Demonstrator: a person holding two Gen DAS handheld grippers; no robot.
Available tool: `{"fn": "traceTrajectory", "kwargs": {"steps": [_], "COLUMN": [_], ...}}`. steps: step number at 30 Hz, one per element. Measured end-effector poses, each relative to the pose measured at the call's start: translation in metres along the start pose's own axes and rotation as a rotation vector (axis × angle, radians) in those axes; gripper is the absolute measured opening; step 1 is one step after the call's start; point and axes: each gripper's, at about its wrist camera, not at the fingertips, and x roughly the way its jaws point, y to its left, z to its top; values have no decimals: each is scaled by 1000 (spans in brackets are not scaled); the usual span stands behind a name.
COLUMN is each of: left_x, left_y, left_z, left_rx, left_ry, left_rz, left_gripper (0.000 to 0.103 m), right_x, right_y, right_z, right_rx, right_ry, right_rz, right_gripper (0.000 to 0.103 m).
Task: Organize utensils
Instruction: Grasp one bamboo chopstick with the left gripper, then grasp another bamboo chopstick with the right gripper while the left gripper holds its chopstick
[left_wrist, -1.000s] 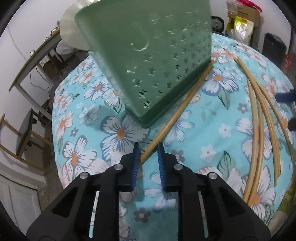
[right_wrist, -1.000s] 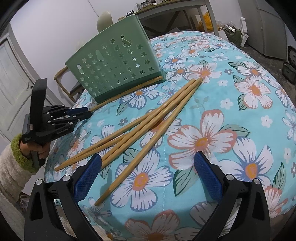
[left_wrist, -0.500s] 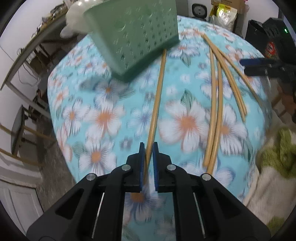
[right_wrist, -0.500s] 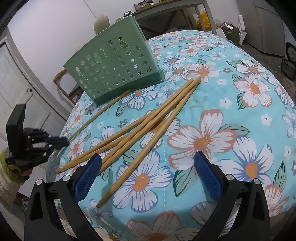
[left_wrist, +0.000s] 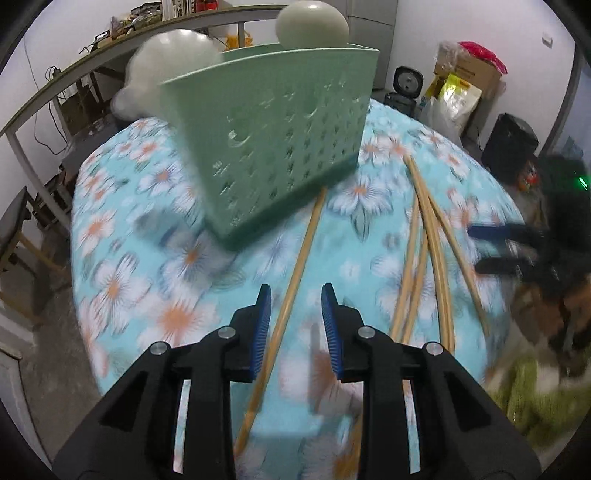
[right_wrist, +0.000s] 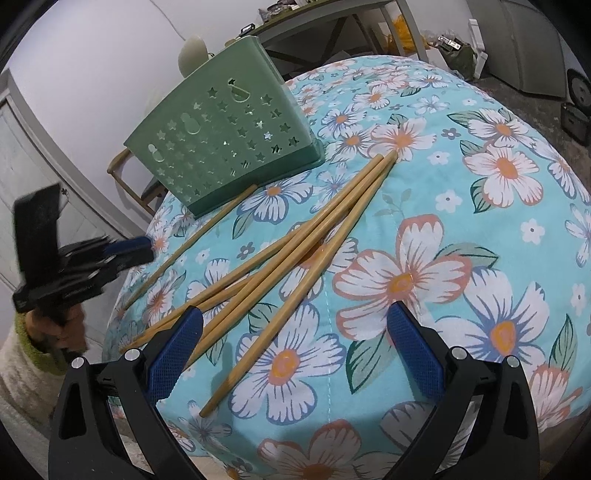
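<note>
just reopened left gripper (left_wrist: 295, 295), pads apart around single chopstick (left_wrist: 299, 266), unclamped. right gripper (right_wrist: 291, 332) wide apart, empty. better re-close squarely, then lift toward green basket (left_wrist: 280, 147) at 12 o'clock.

chopsticks (right_wrist: 295, 254): 5 on the desk (right_wrist: 461, 177) | green basket (right_wrist: 225, 147): 1 | tools (right_wrist: 291, 343): 2

Both wrist cameras look steeply down along their tongs, close over the floral-clothed bench (right_wrist: 480, 155). Shared: perforated green plastic basket (left_wrist: 280, 147) and loose bamboo chopsticks (right_wrist: 295, 254).
</note>
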Motion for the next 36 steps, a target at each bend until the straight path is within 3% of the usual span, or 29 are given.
{"fn": "traceTrajectory", "kwargs": {"steps": [3,10,14,18,25,31,36], "left_x": [26,75,82,87,81,64,52], "left_y": [-4,-28,-29,-31,-38,-26,-18], "left_z": [22,45,49,53,50,32,20], "left_rx": [-10,94,93,82,90,65,47], "left_ry": [-7,51,49,49,53,61,63], "left_rz": [7,89,109,107,121,128,146], "left_gripper": [27,26,25,12,6,6,6], "right_x": [0,-1,-3,-4,-7,-10,-15], "right_y": [0,-4,-7,-7,-13,-22,-31], "right_z": [0,0,-1,-2,0,5,10], "right_rx": [3,10,13,10,48,107,156], "right_ry": [1,-2,-7,-8,-4,7,1], "right_rz": [3,23,34,38,65,87,119], "right_gripper": [98,98,98,97,96,88,69]}}
